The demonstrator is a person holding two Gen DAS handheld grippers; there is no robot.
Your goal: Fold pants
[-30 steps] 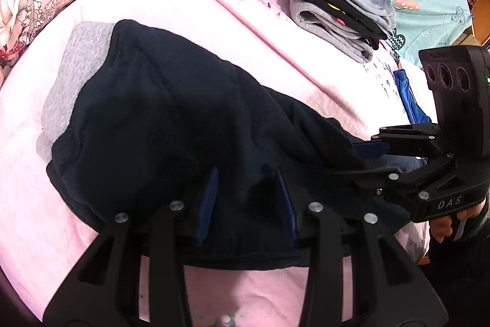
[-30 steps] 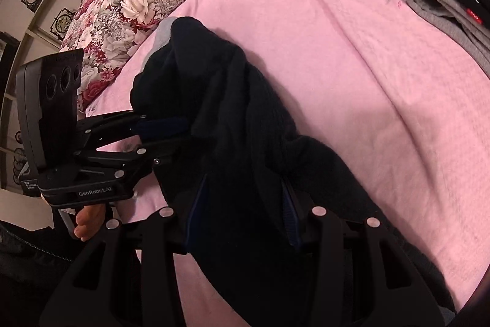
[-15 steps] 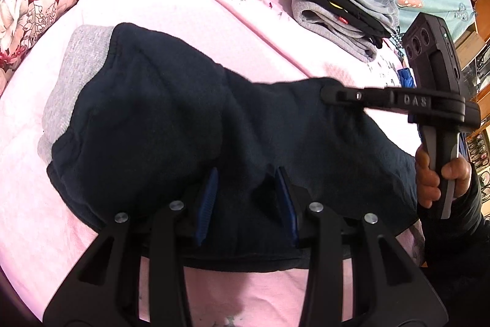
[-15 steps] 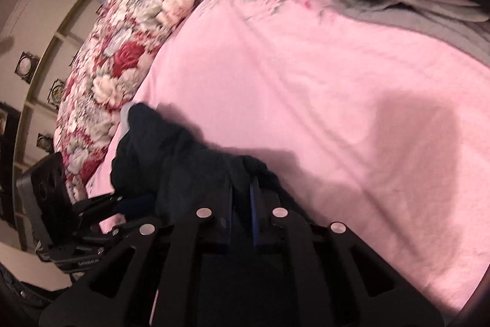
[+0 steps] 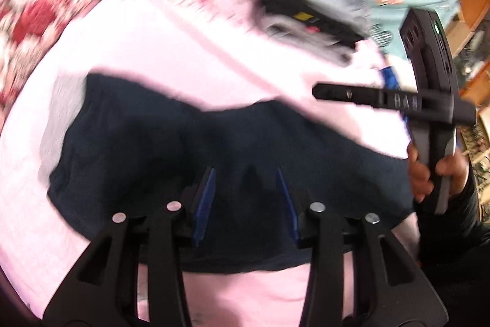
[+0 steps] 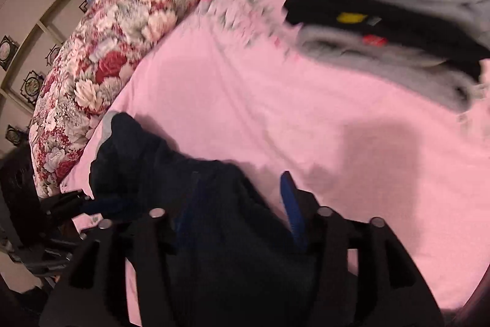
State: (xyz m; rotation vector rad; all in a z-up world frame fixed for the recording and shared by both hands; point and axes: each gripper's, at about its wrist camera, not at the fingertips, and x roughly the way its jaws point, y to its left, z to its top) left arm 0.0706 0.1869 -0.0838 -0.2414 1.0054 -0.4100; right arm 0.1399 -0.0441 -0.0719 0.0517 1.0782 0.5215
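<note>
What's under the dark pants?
The dark pants lie on the pink bedsheet, which shows all around them. A grey lining peeks out at one end. Whatever lies directly beneath them is covered.

The pants point(image 5: 190, 149) are navy with a grey waistband point(image 5: 61, 118). The sheet point(image 6: 245, 100) is pink; the quilt point(image 6: 122, 29) bears red and white roses. Black and grey clothes point(image 6: 398, 29) are stacked. The gripper pads point(image 5: 203, 207) are blue.

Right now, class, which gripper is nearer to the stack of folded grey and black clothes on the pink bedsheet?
Right. The right gripper hangs above the pants' far edge, facing the stack of folded clothes; the left gripper sits at the dark navy pants' near hem, farther away.
</note>
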